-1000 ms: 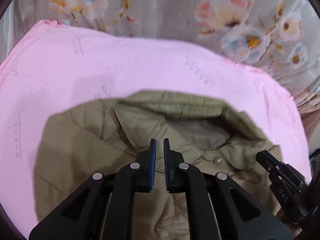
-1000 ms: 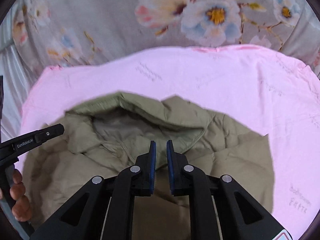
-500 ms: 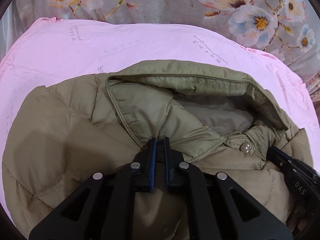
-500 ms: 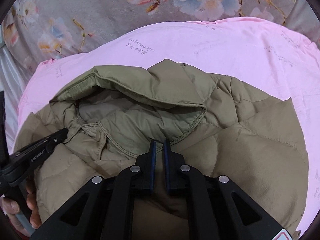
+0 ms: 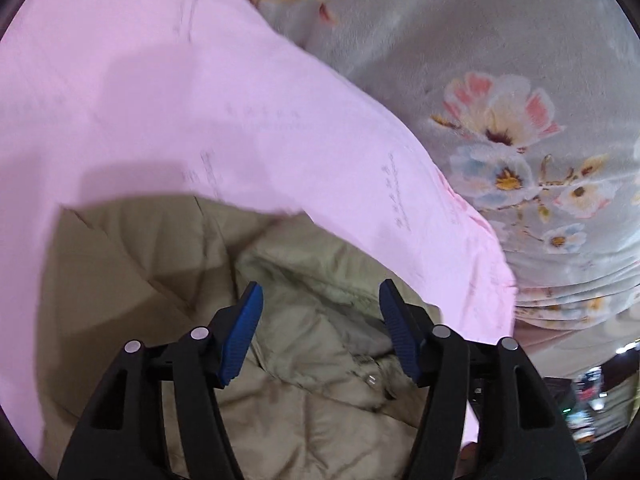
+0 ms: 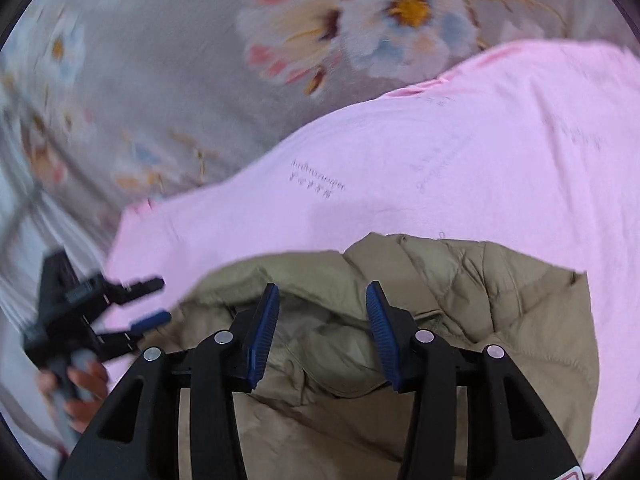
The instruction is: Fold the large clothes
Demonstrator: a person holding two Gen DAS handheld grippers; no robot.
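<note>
Jacket (image 5: 168,288), olive and quilted, lies on a pink sheet (image 5: 140,100) and fills the lower middle of both wrist views; its collar opening sits lower centre, with a snap button (image 5: 372,379) visible in the left view. Left gripper (image 5: 320,308) has its blue-padded fingers (image 5: 244,332) spread wide apart above the collar, holding nothing. Right gripper (image 6: 322,308) is likewise spread wide, its pads (image 6: 264,332) over the collar fold and gripping nothing. At the lower left of the right view the left gripper (image 6: 154,300) shows again, blurred, fingers apart, with the hand (image 6: 86,392) on its handle. Grey floral fabric (image 6: 160,60) fills the upper part of both frames, beyond the sheet.
</note>
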